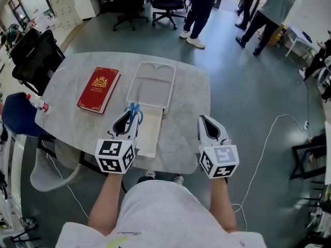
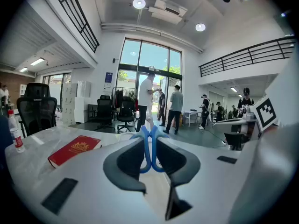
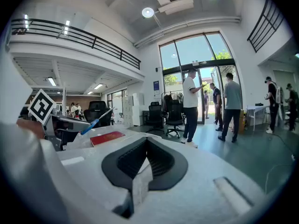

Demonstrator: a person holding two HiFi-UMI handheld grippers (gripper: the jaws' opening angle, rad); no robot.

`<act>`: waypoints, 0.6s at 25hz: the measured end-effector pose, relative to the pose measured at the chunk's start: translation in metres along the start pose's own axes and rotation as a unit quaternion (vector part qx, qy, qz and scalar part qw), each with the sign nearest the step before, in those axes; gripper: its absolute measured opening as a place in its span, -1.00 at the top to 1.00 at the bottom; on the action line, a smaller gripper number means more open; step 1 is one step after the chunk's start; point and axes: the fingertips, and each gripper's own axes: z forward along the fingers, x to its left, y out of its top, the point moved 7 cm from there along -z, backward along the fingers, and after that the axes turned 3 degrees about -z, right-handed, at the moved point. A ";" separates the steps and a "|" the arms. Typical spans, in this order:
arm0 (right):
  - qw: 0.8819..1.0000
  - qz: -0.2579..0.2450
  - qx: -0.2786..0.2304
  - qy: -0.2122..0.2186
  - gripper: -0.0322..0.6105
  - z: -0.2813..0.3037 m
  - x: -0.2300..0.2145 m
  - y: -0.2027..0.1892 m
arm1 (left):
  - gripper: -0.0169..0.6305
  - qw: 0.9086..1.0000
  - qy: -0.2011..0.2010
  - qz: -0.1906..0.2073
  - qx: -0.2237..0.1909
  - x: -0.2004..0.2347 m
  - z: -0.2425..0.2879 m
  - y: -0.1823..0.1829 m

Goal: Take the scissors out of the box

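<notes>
A round grey table (image 1: pixel 191 97) is observed, with office chairs and standing people on the floor beyond it. An open white box (image 1: pixel 155 89) is laid flat at the middle of the table, with a red book (image 1: pixel 98 89) beside it on the left. The left gripper (image 1: pixel 130 119) is positioned over the near half of the box. Its jaws are clamped on the blue handles of the scissors (image 1: pixel 135 110), which are held in the air, with the blades directed away from the person over the far half. The right gripper (image 1: pixel 202 119) is held at the table's near right edge, well apart from the box, with its jaws closed together and nothing between them. A red-capped bottle (image 1: pixel 39 103) is noted at the table's left edge.
</notes>
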 end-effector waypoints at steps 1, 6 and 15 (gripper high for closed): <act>1.000 0.000 0.000 0.000 0.88 0.000 0.000 0.000 | 0.69 1.000 0.000 0.000 0.000 0.000 0.000 -0.001; 1.000 -0.001 -0.001 0.000 0.88 -0.001 0.000 0.000 | 0.69 1.000 0.000 0.001 0.002 -0.001 0.001 -0.002; 1.000 -0.001 0.001 0.002 0.88 -0.001 0.001 0.001 | 0.69 1.000 -0.002 0.001 0.005 -0.002 0.001 -0.002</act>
